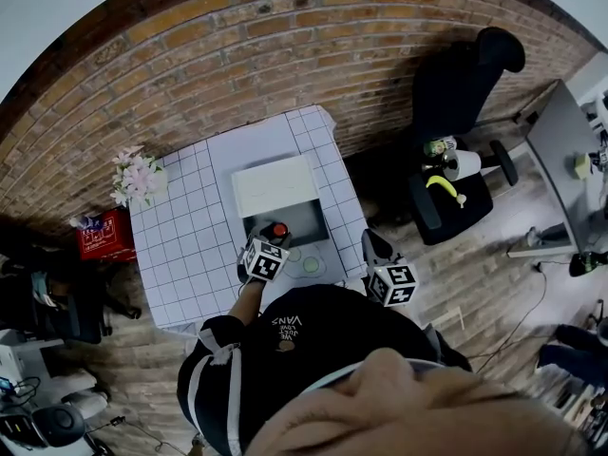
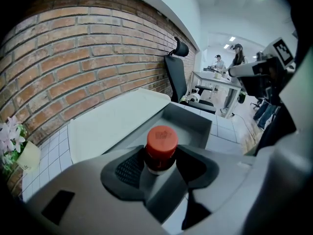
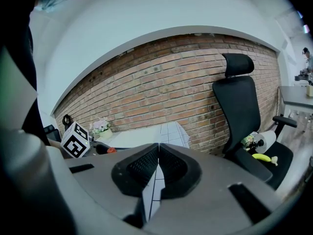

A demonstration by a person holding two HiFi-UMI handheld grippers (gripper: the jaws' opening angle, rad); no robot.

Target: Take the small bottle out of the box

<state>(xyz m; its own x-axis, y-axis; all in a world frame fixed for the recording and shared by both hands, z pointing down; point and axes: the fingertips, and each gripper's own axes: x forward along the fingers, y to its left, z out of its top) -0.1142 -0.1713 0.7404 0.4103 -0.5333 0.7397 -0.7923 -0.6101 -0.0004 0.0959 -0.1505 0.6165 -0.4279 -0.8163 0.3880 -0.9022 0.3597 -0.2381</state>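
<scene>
The small bottle (image 2: pixel 161 150) has a red cap and a dark body. It stands between the pads of my left gripper (image 2: pixel 160 159), which press on its sides just below the cap. In the head view the bottle (image 1: pixel 278 230) is at the near left of the open grey box (image 1: pixel 306 218), whose white lid (image 1: pixel 274 185) lies folded back behind it. Whether the bottle still touches the box floor I cannot tell. My right gripper (image 3: pixel 157 155) hangs off the table's near right corner (image 1: pixel 372 247), with its pads together and nothing between them.
The table carries a white grid-patterned cloth (image 1: pixel 180 245). A pot of flowers (image 1: pixel 138 177) stands at its far left corner. Two small green round things (image 1: pixel 311 265) lie near its front edge. A red crate (image 1: pixel 103 237) is on the floor at left, and a black office chair (image 1: pixel 456 150) at right.
</scene>
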